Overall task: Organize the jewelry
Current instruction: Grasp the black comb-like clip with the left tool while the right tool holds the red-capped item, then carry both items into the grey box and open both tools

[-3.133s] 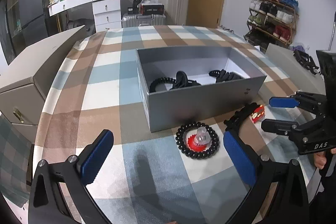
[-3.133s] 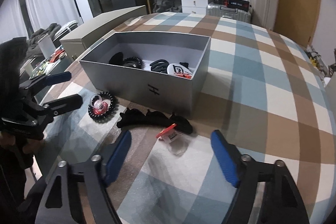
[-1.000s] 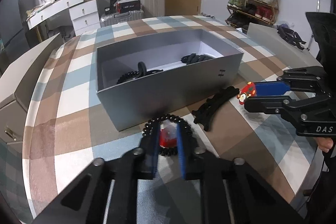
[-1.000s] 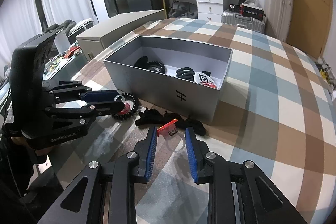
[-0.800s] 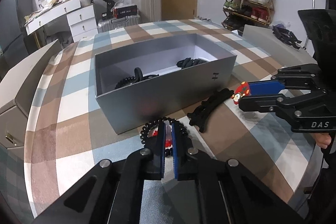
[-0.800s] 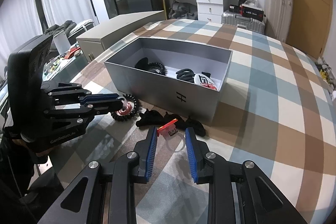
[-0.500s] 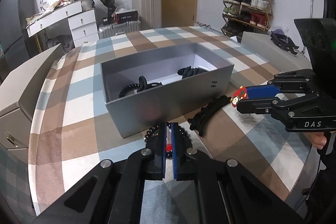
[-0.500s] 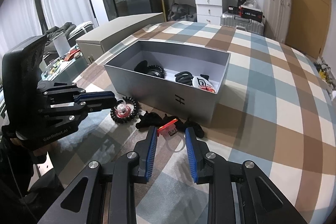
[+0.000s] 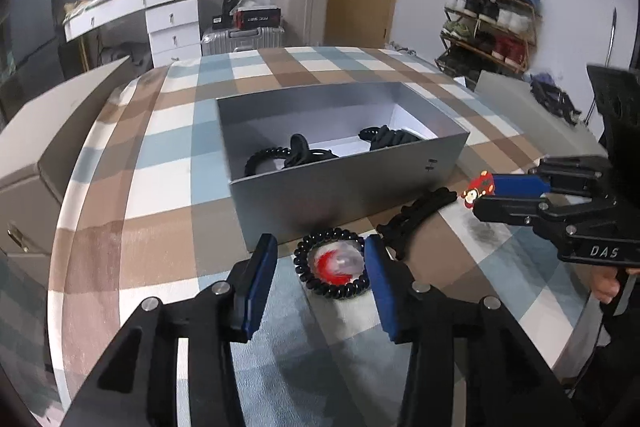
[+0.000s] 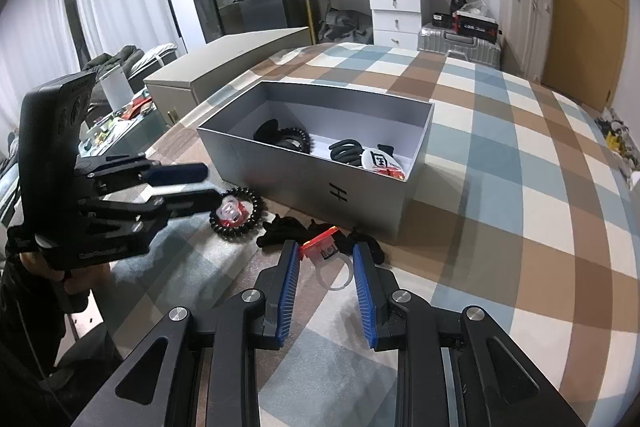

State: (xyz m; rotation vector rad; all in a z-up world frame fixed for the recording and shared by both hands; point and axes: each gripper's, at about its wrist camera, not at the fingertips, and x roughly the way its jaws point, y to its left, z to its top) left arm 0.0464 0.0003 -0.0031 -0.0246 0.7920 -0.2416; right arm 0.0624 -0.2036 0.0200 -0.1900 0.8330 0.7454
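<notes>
Left hand-held gripper (image 9: 320,263): jaws spread, blue pads flanking a black beaded bracelet (image 9: 331,264) without touching it. The bracelet lies flat on the plaid blue, brown and white tablecloth (image 9: 160,195) of the table, ringing a small clear piece with a red base (image 9: 340,264).

Right hand-held gripper (image 10: 326,281): jaws partly spread, not pressed together. Between the pads sits a clear plastic ring topped with a red charm (image 10: 329,261); whether either pad actually touches it cannot be told (the left wrist view shows the charm at the tip of the pads).

Open grey rectangular cardboard box (image 9: 348,187): at 12 o'clock from the bracelet, just beyond it. Inside, black coiled hair ties (image 10: 347,151), a black beaded band (image 10: 298,139) and a round white badge with dark markings (image 10: 377,159).

Black scalloped hairband (image 10: 316,229): lying on the cloth along the box's near wall, at 3 o'clock from the bracelet in the right wrist view, close to the ring.

Background: a white chest of drawers (image 10: 394,15) and a silver suitcase (image 10: 460,45) at 12 o'clock, beyond the table.
</notes>
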